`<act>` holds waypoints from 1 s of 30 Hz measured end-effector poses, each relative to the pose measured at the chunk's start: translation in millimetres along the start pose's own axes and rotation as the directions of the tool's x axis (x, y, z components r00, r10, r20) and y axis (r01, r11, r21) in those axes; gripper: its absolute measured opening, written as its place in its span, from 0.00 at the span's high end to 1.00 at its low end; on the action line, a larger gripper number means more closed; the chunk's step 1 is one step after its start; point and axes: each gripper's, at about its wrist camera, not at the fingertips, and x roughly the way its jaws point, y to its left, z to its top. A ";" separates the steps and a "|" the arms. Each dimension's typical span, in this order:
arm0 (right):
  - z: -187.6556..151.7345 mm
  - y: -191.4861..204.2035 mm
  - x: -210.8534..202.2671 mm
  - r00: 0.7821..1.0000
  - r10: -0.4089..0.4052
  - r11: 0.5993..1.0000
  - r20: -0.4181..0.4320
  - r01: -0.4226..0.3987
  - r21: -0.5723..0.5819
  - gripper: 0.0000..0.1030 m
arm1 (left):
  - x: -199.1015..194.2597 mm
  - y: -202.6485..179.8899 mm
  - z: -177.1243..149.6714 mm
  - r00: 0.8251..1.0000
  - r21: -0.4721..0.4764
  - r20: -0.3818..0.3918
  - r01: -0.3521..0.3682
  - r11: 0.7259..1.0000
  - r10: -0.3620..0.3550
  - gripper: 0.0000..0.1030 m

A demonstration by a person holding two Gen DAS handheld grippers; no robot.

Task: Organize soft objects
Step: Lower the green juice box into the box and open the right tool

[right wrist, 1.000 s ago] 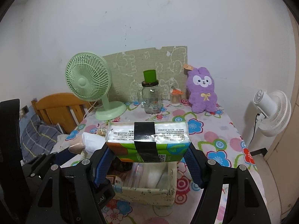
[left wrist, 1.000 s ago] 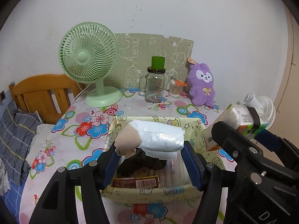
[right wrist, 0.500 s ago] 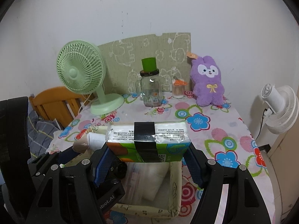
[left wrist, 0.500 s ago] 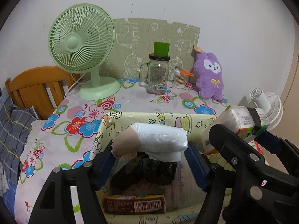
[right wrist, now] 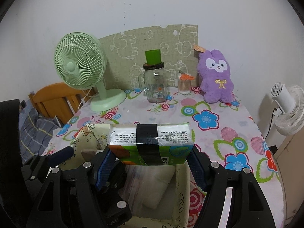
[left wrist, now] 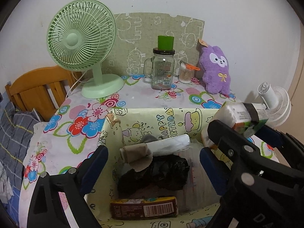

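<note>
Table [right wrist: 235, 133] under a flowered cloth, below my jaws.
On it: patterned box [left wrist: 171, 117] nearest me; green fan [left wrist: 81, 38] back left, handled glass jar [left wrist: 163, 70] mid-back, small cotton-swab pot [left wrist: 187, 74] just beside a purple plush rabbit [left wrist: 216, 70], back right.

A lived-in home, apparently a bedroom corner: a bench [right wrist: 224, 133] under a flower-print cloth stands against a plain white wall. To the left of the bench are a wooden bed frame [left wrist: 36, 89] and plaid bedding [left wrist: 13, 133]. At the back of the bench stand a green desk fan [right wrist: 81, 72], a handled glass jar [right wrist: 154, 84], a cup of cotton swabs [right wrist: 184, 86] and a purple plush rabbit [right wrist: 216, 77]; a cartoon-print mat [right wrist: 150, 43] leans on the wall behind them. To the right of the bench stands a white fan [right wrist: 286, 108].
</note>
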 end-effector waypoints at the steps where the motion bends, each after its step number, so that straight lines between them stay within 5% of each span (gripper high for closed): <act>1: 0.1 0.6 0.3 1.000 0.003 1.000 0.001 -0.003 -0.001 0.28 | -1.5 0.6 -0.2 1.000 0.004 0.001 0.000 1.000 0.000 0.03; 18: -4.5 21.6 18.9 0.997 0.057 0.998 -0.049 -0.058 -0.014 0.27 | -12.5 10.5 -10.4 1.000 0.036 0.000 -0.031 0.999 0.031 0.00; 30: -13.7 21.6 15.0 0.996 0.057 0.998 -0.072 -0.058 -0.017 0.10 | -11.4 6.1 -16.5 1.000 0.047 -0.007 -0.030 0.998 0.030 0.00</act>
